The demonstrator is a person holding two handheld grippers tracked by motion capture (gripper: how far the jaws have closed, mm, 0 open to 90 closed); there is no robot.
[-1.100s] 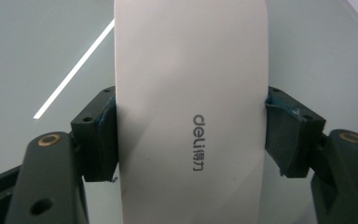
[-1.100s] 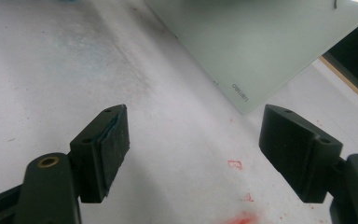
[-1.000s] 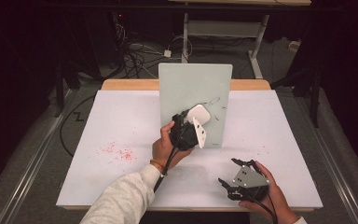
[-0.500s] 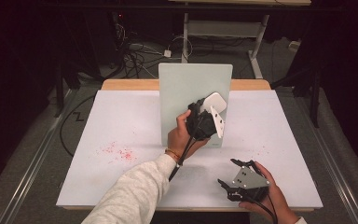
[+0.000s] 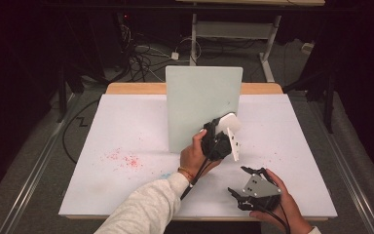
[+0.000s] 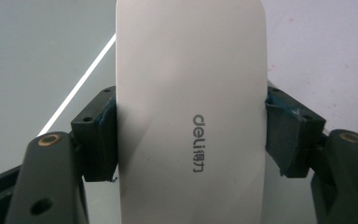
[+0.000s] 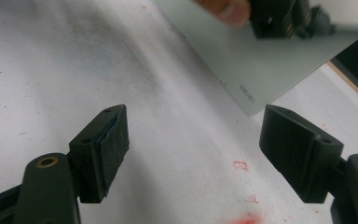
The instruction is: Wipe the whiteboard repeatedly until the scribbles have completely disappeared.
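Note:
A pale green board [image 5: 203,97] stands upright at the middle of the white table [image 5: 126,126]. My left gripper [image 5: 225,127] is at the board's lower right part, shut on a white eraser [image 5: 228,121]. In the left gripper view the eraser [image 6: 191,112], printed "deli", is clamped between both pads of that gripper [image 6: 191,135], with the board [image 6: 37,56] behind it. My right gripper [image 5: 236,181] rests near the table's front right, open. In the right gripper view its jaws [image 7: 198,149] stand wide apart over bare table, and the board [image 7: 261,70] lies ahead.
Red specks [image 5: 124,158] lie on the table left of the board, and red marks [image 7: 247,218] lie just ahead of the right gripper. The floor behind the table holds cables [image 5: 146,48] and a desk frame [image 5: 233,29].
My left gripper has carried the eraser rightward across the board's face, first rising, then dipping slightly. The right gripper has stayed where it was.

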